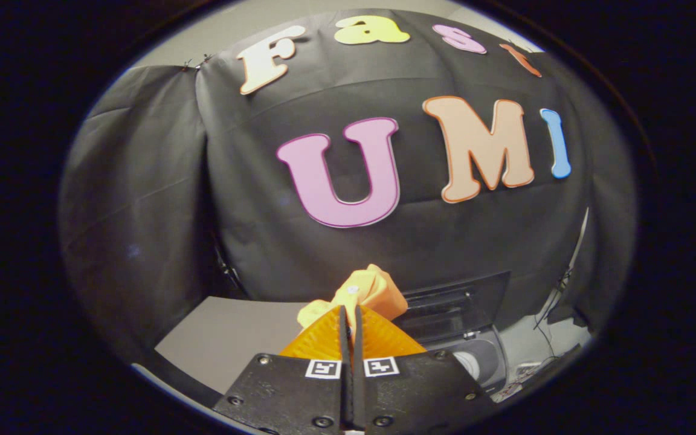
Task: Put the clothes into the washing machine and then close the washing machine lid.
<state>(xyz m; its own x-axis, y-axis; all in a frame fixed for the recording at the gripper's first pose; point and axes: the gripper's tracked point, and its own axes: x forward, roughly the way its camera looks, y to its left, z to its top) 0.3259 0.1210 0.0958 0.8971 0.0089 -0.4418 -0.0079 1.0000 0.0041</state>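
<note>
Pinching a bunched yellow-orange cloth (365,291), your gripper (351,317) has its fingers drawn nearly together, the soft folds bulging just past the tips. No readable writing appears on the things themselves; two square black-and-white markers (380,366) sit on the gripper body. Below lies a smooth grey table (227,338). The washing machine (475,356), dark with its lid (460,299) raised, stands just right of the fingers.

The tool (351,323) has black screwed plates bearing two square markers.
</note>
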